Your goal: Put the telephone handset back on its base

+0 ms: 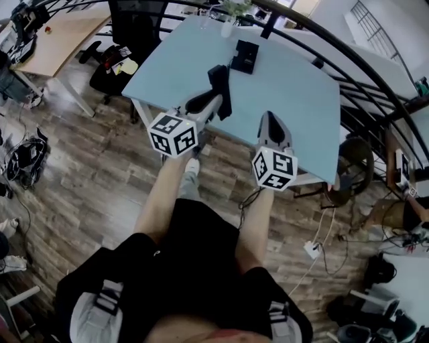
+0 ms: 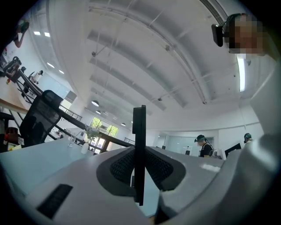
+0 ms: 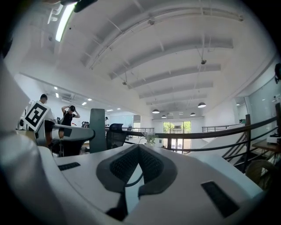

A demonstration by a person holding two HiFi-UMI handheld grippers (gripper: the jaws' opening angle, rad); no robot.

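A black telephone handset [image 1: 220, 86] is clamped in my left gripper [image 1: 213, 102] over the near left part of the light blue table [image 1: 301, 100]. In the left gripper view the handset [image 2: 139, 145] stands edge-on and upright between the two pads, which press on it. The black base [image 1: 245, 56] sits further back on the table, beyond the handset and apart from it. My right gripper [image 1: 270, 119] hovers at the table's near edge to the right; its pads meet at the tips [image 3: 138, 147] with nothing held.
A small vase with a plant [image 1: 231, 12] stands at the table's far edge. A black office chair [image 1: 134, 27] and a wooden desk [image 1: 60, 33] are to the left, and a curved dark railing [image 1: 362, 60] runs behind and to the right. Cables and a power strip [image 1: 312, 250] lie on the floor.
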